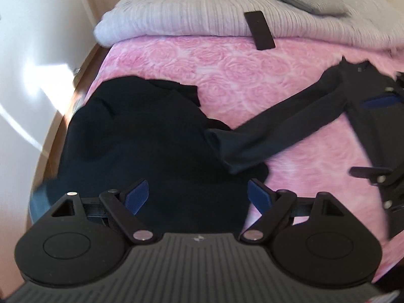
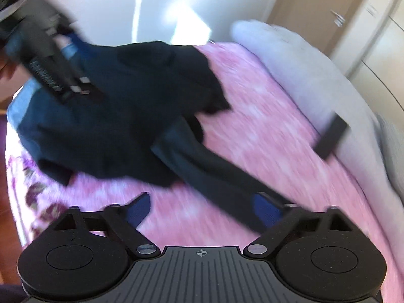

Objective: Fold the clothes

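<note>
Pink rose-pattern bedspread (image 1: 227, 75) fills the left wrist view, with the dark garment (image 1: 151, 139) bunched on it and one sleeve (image 1: 277, 128) stretched rightward; left gripper (image 1: 198, 197) hangs spread wide over it. Right wrist view's blurry: right gripper (image 2: 202, 212) gapes too, one pad touching the sleeve (image 2: 214, 174).

daylight fills both views. a hard bright patch of sun sits on the white wall (image 1: 43, 80), blown out to pure white, and shows again in the right wrist view (image 2: 189, 25). the dark garment (image 1: 151, 139) reads almost black, its folds lost in shadow. the right wrist view is heavily smeared by motion, the pink bedspread (image 2: 252, 116) streaked; the left is sharper, soft only near its right edge. fisheye bending curves both rims.
</note>
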